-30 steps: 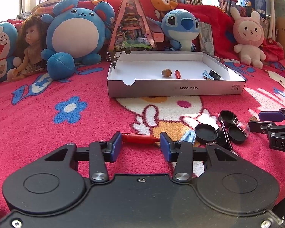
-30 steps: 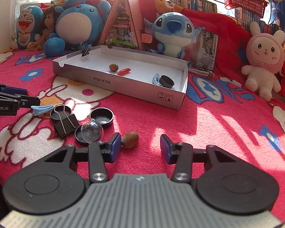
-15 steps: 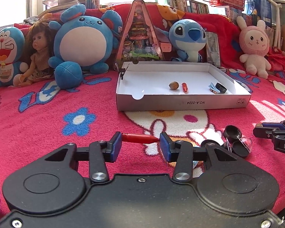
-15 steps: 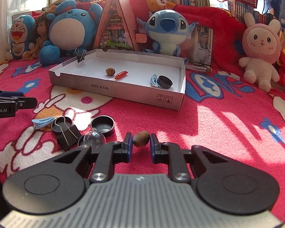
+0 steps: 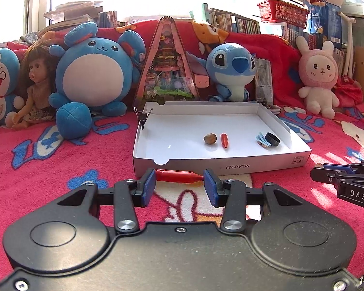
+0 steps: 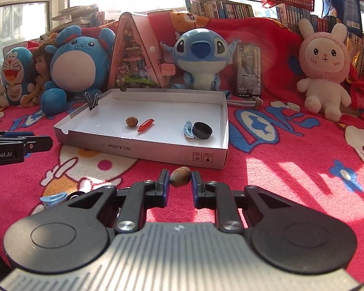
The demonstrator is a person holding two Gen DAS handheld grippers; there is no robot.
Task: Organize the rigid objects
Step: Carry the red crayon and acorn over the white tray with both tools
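My left gripper is shut on a red crayon-like stick, held crosswise above the blanket just before the white cardboard box. My right gripper is shut on a brown nut, held near the box's front right corner. Inside the box lie a nut, a red stick, a blue hair clip, a black cap and a binder clip on the left wall.
A blue hair clip lies on the red blanket at lower left in the right wrist view. Plush toys, a doll and a triangular display stand behind the box. A pink bunny sits at the right.
Both grippers have risen and moved toward the box with their objects. The right gripper closed on the nut. The caps and binder clip on the blanket have dropped out of view.
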